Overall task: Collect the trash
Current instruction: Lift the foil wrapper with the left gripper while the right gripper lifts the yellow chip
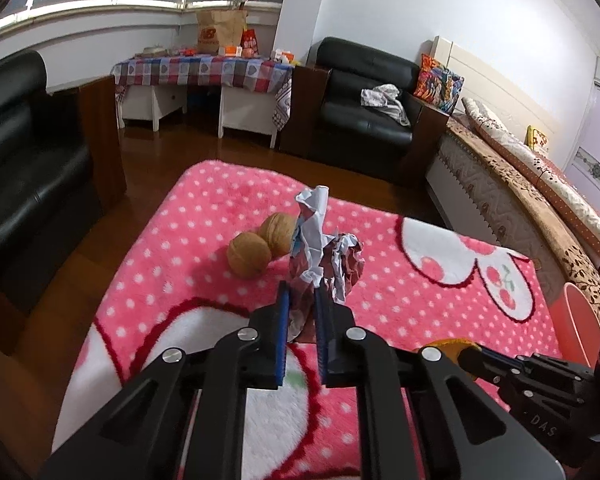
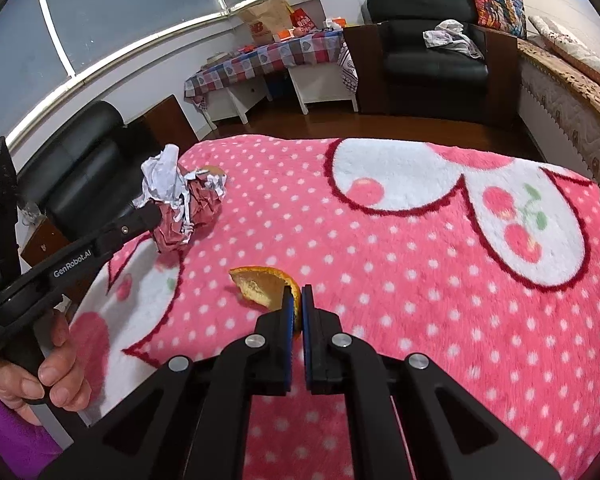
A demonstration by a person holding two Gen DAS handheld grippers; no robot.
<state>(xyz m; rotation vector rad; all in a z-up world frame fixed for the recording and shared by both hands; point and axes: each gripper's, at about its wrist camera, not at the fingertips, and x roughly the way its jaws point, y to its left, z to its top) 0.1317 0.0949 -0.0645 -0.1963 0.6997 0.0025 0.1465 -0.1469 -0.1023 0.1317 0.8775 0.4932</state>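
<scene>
My left hand-held gripper (image 1: 300, 292) pinches the crumpled wrapper (image 1: 324, 256); my right hand-held gripper (image 2: 297, 296) pinches the orange peel (image 2: 262, 282). The pink bin (image 1: 576, 324) sits right of both.

Pink dotted blanket (image 1: 188, 216); two walnuts (image 1: 249, 255) directly on it

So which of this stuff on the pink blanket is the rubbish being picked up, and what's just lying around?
Part of the job:
- crumpled wrapper, held in the left gripper
- orange peel, pinched by the right gripper
- likely the pink bin at the edge

Just lying about:
- two walnuts, possibly trash too
- pink blanket
- black armchair
- checked table
</scene>
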